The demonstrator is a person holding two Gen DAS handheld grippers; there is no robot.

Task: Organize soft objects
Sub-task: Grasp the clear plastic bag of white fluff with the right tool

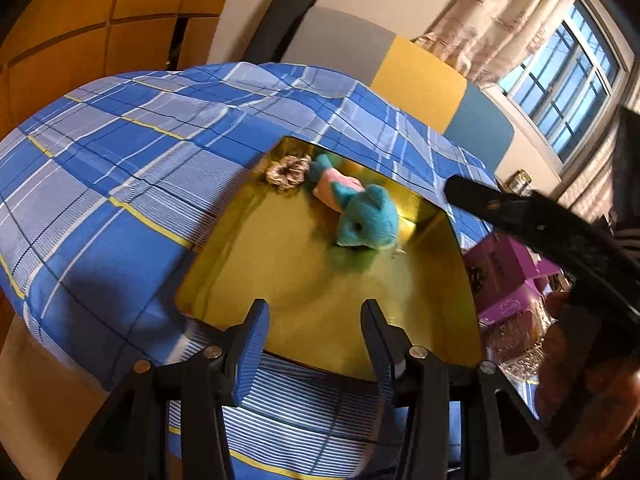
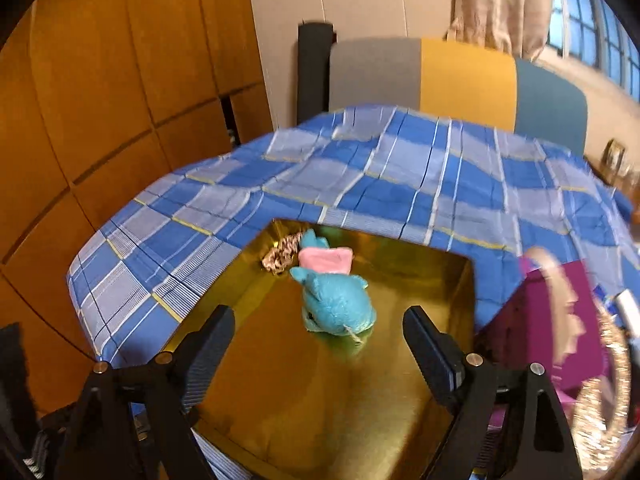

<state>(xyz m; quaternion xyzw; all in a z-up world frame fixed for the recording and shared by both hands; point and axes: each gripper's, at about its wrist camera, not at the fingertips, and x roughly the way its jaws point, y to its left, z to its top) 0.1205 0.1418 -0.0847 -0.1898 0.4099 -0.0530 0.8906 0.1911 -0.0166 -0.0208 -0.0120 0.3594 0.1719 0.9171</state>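
A shiny gold tray [image 1: 304, 280] [image 2: 320, 400] lies on a blue plaid bedspread [image 1: 120, 184] [image 2: 400, 184]. In it lies a teal plush toy [image 1: 366, 218] [image 2: 336, 304] with a pink garment, its head toward me. A brown patterned scrunchie [image 1: 287, 170] [image 2: 282, 256] sits in the tray's far left corner, next to the toy's feet. My left gripper [image 1: 315, 308] hovers open over the tray's near edge, with nothing between its fingers. My right gripper [image 2: 319, 314] stands wide open above the tray, short of the toy and holding nothing. One of its black fingers [image 1: 500, 204] shows at the right of the left wrist view.
Purple boxes [image 1: 504, 276] [image 2: 560, 320] and something glittery [image 2: 600, 420] crowd the bed's right side beside the tray. A grey, yellow and teal headboard [image 2: 460, 76] stands behind the bed. Wooden wardrobe doors [image 2: 100, 120] are at the left, a curtained window [image 1: 560, 92] at the right.
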